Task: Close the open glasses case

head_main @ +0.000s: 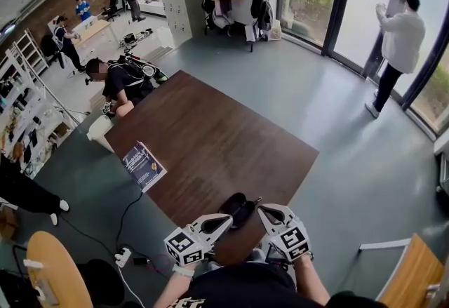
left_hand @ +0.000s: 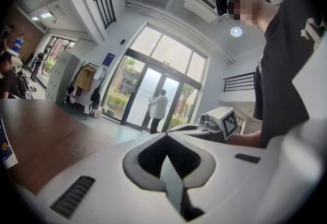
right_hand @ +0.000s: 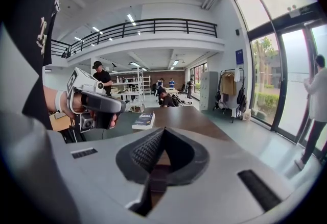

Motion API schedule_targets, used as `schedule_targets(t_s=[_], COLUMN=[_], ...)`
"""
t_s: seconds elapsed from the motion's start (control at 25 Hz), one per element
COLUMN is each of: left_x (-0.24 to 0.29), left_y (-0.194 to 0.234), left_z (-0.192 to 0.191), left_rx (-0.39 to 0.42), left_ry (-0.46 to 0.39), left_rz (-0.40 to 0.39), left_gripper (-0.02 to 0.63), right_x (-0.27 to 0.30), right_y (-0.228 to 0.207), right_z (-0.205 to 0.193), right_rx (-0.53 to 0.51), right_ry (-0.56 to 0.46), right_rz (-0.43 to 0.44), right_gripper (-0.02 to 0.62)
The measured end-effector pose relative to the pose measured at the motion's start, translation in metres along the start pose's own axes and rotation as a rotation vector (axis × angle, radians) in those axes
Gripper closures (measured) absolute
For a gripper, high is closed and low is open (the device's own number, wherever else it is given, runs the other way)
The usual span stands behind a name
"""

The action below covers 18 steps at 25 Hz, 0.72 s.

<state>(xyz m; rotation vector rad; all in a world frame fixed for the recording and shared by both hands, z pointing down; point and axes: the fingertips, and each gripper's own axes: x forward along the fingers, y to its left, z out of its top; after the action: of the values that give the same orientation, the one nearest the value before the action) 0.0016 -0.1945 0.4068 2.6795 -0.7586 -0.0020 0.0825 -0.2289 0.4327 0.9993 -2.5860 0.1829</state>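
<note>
counter (head_main: 210, 138): dark brown wood-look slab, matte and rectangular. One corner points at the person, and the glasses case lies just inside that corner.
left forearm (head_main: 170, 290): bare with a white wristband. It comes in from below-left of the case.
right forearm (head_main: 313, 287): bare. It comes in from below-right of the case.
left gripper (head_main: 226, 219): white shell with a marker cube at the rear, held about level. Jaws clenched on nothing, tips just left of the case; contact can't be judged.
right gripper (head_main: 262, 210): same build, nose pitched slightly down. Jaws clenched and empty, tips just right of the case.
book (head_main: 144, 165): dark blue cover, lying flat well left of the case, overhanging the counter edge.
glasses case (head_main: 238, 207): black, smooth, rounded oval shell with the lid open. Long axis runs near-left to far-right between both gripper tips.
</note>
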Motion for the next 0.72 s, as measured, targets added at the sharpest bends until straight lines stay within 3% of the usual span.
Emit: schedule_targets(t_s=[0.32, 0.72], left_x=[0.041, 0.036], left_y=[-0.001, 0.033], left_z=[0.005, -0.014], left_rx=[-0.016, -0.035], left_ry=[0.011, 0.045], left_rz=[0.026, 0.052], left_gripper=[0.6, 0.6], right_x=[0.002, 0.03], right_y=[-0.04, -0.059], right_z=[-0.006, -0.025], right_rx=[0.01, 0.011], right_ry=[0.003, 0.036], right_rz=[0.053, 0.06], right_gripper=[0.607, 0.607])
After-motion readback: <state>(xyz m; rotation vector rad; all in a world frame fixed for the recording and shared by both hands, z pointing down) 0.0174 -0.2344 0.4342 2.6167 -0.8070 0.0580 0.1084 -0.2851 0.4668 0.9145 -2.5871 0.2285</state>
